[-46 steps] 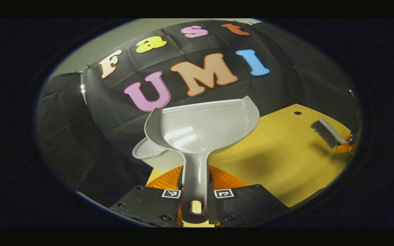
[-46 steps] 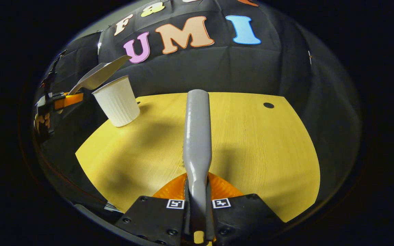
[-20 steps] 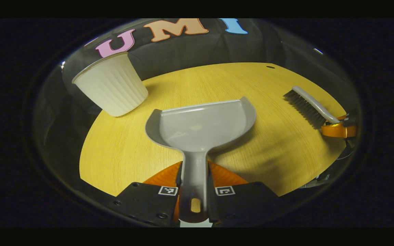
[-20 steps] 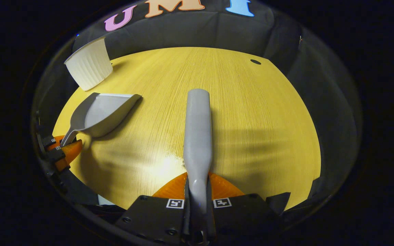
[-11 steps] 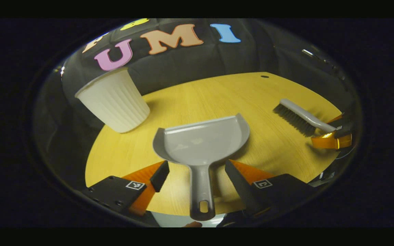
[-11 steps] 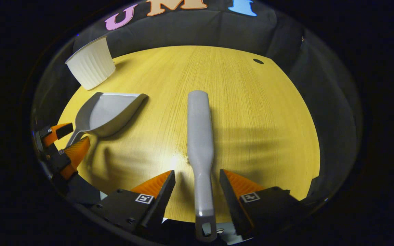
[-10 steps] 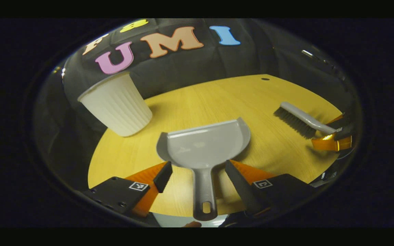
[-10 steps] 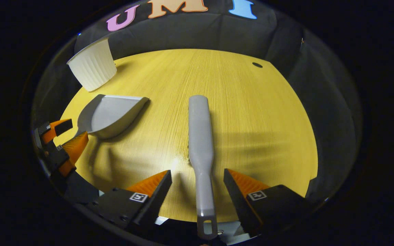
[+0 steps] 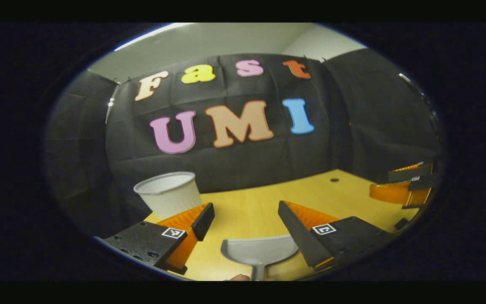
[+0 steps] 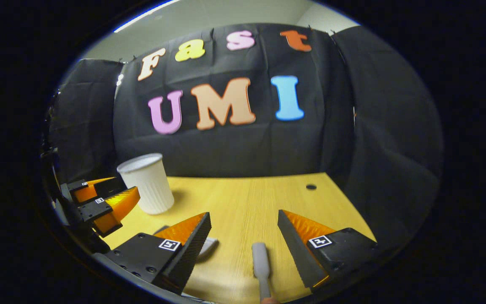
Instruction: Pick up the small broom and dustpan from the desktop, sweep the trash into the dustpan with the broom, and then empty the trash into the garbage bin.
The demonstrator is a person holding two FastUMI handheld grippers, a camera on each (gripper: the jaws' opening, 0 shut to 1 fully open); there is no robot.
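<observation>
Dustpan (image 9: 259, 251) and broom (image 10: 261, 261) lying flat at the near edge of the tabletop (image 9: 243, 211), cup-shaped bin (image 9: 168, 198) by the far left corner, both claws (image 9: 246, 219) (image 10: 243, 236) spread wide and empty above them, job looking finished, nothing left but pulling away.

No words or numbers can be read on any of the things here. The only signs are small square tags (image 9: 172, 232) with black and white blocks, not letters. Low in the left gripper view, one sits on each finger of the left gripper (image 9: 245, 207). Low in the right gripper view, the right gripper (image 10: 243, 214) has the same.
</observation>
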